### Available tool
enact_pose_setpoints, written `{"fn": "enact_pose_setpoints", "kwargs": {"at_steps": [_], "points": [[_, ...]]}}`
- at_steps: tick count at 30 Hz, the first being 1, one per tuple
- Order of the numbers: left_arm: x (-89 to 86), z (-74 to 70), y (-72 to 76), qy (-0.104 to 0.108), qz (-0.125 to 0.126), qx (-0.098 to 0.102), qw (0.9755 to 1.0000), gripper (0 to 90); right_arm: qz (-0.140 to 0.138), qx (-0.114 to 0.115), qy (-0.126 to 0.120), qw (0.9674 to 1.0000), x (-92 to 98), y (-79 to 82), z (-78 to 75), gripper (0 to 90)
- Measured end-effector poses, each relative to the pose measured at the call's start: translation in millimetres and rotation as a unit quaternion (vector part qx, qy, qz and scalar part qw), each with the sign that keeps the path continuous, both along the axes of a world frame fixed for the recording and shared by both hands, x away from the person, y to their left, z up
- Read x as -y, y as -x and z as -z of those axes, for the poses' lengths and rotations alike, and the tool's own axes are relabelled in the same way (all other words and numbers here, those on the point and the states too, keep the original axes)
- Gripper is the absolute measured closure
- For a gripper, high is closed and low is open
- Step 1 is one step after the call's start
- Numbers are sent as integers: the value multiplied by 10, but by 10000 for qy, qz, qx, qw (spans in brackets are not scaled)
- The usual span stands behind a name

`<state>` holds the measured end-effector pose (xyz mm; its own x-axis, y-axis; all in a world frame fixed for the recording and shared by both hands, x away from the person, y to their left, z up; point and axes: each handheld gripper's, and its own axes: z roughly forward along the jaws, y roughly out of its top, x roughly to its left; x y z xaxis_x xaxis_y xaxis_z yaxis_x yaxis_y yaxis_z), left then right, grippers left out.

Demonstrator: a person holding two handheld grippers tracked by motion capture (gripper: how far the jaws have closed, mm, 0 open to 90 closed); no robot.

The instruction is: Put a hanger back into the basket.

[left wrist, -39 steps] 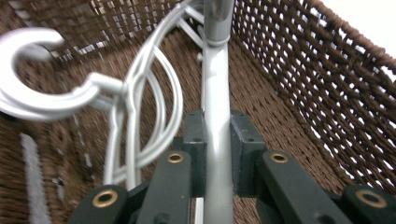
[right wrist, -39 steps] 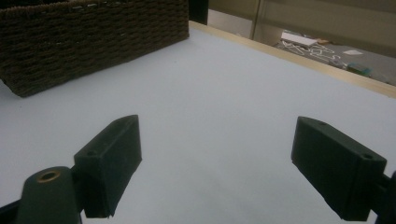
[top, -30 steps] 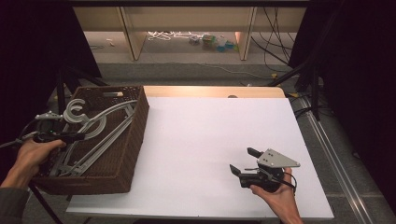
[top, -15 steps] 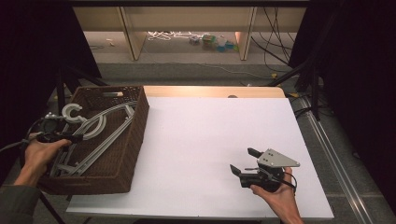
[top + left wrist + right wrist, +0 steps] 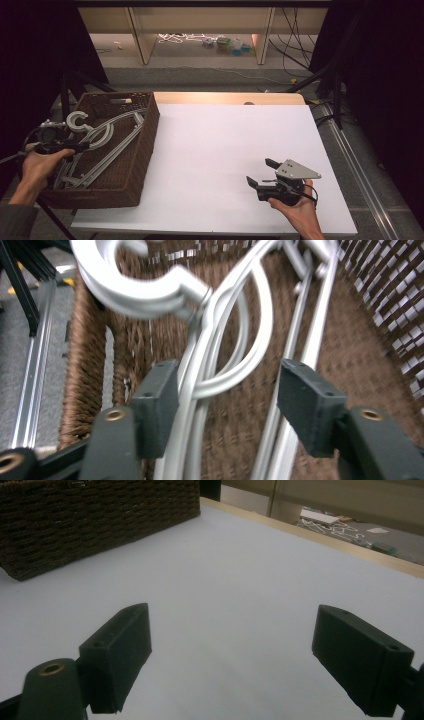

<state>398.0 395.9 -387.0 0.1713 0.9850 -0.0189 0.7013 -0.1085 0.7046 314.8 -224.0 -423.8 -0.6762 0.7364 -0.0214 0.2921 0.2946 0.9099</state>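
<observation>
Several silver-grey clothes hangers [image 5: 111, 142] lie in a brown wicker basket [image 5: 142, 150] at the table's left end. One round hook [image 5: 78, 120] sticks up near the basket's left rim. My left gripper [image 5: 75, 145] is held over that rim. In the left gripper view its jaws [image 5: 232, 405] have just been opening and stand apart, with the hangers' curved bars [image 5: 220, 330] running between them and close against the left pad [image 5: 157, 392]. My right gripper [image 5: 260, 171] rests on the white table near the front right, open and empty [image 5: 232, 650].
The white table top [image 5: 225, 145] stretches from the basket to the right edge. Wooden shelving [image 5: 200, 30] and cables stand beyond the far edge. Dark stands flank both sides. The basket's woven wall [image 5: 100, 520] shows at the upper left of the right gripper view.
My left gripper has opened and let go of the hangers, which have settled a little lower in the basket. The left hand has drifted slightly toward me. The right gripper has not moved.
</observation>
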Motion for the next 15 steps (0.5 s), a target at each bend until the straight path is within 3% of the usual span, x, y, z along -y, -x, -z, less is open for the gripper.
{"fn": "enact_pose_setpoints", "kwargs": {"at_steps": [2, 3, 8, 12, 15], "points": [[48, -67, 46, 103, -42, 182, 9998, 374, 8, 5, -6, 10000, -2, 3, -6, 169], [91, -115, 83, 258, -54, 368, 9990, 364, 2, 28, -12, 10000, -6, 2, -6, 169], [348, -278, 251, 726, 93, 1021, 9921, 327, 42, 81, -43, 9999, -13, 0, 3, 169], [557, -341, 334, 1010, 312, 1254, 9865, 281, 6, 49, -24, 10000, -7, 6, -7, 169], [698, -377, 390, 1057, 509, 1407, 9831, 272, 11, 66, -21, 10000, -10, 7, -5, 169]]}}
